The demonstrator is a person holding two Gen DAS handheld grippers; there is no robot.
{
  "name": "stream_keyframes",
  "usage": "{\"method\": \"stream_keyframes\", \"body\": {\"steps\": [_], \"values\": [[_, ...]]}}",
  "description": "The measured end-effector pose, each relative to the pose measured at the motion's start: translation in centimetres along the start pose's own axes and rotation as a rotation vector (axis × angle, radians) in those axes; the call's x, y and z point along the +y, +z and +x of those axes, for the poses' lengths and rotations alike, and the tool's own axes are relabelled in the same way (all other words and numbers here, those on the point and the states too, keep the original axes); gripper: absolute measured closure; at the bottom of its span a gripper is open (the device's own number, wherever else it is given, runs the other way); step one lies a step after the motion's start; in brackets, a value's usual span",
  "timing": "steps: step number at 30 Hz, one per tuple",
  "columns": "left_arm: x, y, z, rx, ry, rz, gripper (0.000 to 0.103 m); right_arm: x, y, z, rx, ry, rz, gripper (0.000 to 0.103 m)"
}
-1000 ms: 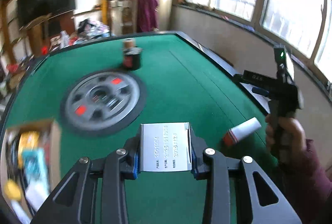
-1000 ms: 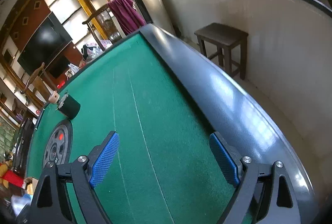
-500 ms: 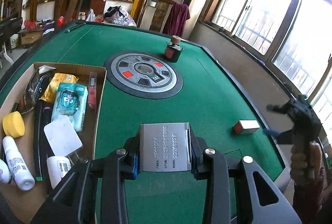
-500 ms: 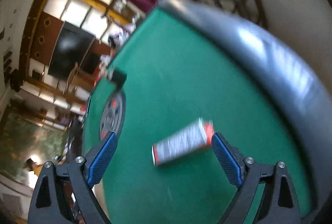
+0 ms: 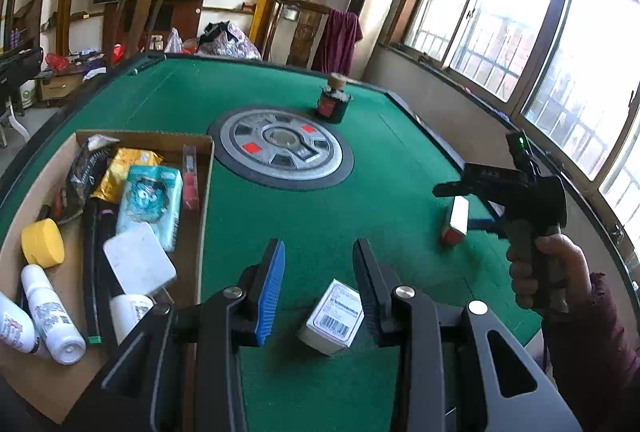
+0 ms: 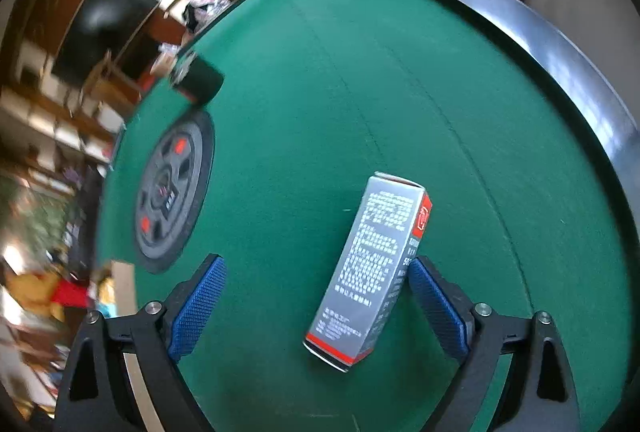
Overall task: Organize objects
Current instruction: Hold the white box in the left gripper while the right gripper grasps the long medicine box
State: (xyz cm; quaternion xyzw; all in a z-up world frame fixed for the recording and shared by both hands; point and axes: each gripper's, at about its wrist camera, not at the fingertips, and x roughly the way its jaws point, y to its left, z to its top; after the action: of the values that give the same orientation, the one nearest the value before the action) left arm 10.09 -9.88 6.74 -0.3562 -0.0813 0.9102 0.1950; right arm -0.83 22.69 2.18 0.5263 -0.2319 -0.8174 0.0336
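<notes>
The green felt table (image 5: 376,200) fills both views, with a round grey centre console (image 5: 280,148) in the middle and a dark jar (image 5: 333,103) beyond it; windows run along the right wall, shelves and a dark TV stand at the far end. At the near left sits my cardboard box (image 5: 202,192), already crowded with packets, bottles and a yellow tub. My right gripper (image 6: 320,302) has its jaws spread around the silver and red carton (image 6: 378,264), which lies skewed, touching the right pad only. If I close now, I judge the carton may twist or skid on the felt. My left gripper (image 5: 319,282) is also spread, over a small white barcoded box (image 5: 334,316) lying loose on the felt outside the cardboard box.
</notes>
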Motion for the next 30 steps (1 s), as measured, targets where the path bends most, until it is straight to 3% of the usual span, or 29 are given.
{"method": "stream_keyframes", "body": {"steps": [4, 6, 8, 13, 14, 15, 17, 19, 30], "values": [[-1.2, -0.9, 1.5, 0.044, 0.012, 0.056, 0.054, 1.3, -1.2, 0.6, -0.022, -0.111, -0.105, 0.014], [-2.2, -1.6, 2.4, 0.063, 0.03, 0.103, 0.047, 2.2, -1.4, 0.9, -0.037, -0.194, -0.177, 0.025], [-2.9, -2.1, 3.1, 0.088, 0.049, 0.145, 0.041, 2.5, -1.3, 1.1, -0.042, -0.216, -0.197, 0.035], [-3.5, -3.5, 6.1, 0.201, 0.089, 0.195, 0.04, 2.4, -1.5, 0.9, -0.077, -0.273, -0.239, 0.039], [-3.4, -3.6, 6.5, 0.223, 0.083, 0.186, 0.046, 2.5, -1.5, 0.9, -0.082, -0.28, -0.246, 0.04], [-3.1, -3.6, 6.5, 0.228, 0.069, 0.17, 0.069, 2.6, -1.5, 1.0, -0.089, -0.292, -0.257, 0.043], [-2.9, -3.3, 6.0, 0.206, 0.065, 0.158, 0.069, 2.6, -1.7, 1.0, -0.11, -0.319, -0.283, 0.052], [-2.6, -3.3, 5.5, 0.191, 0.046, 0.145, 0.069, 2.6, -1.8, 0.7, -0.121, -0.336, -0.3, 0.074], [-2.1, -2.7, 2.4, 0.13, -0.016, 0.092, 0.069, 0.2, -2.9, -2.3, -0.1, -0.094, -0.206, 0.074]]}}
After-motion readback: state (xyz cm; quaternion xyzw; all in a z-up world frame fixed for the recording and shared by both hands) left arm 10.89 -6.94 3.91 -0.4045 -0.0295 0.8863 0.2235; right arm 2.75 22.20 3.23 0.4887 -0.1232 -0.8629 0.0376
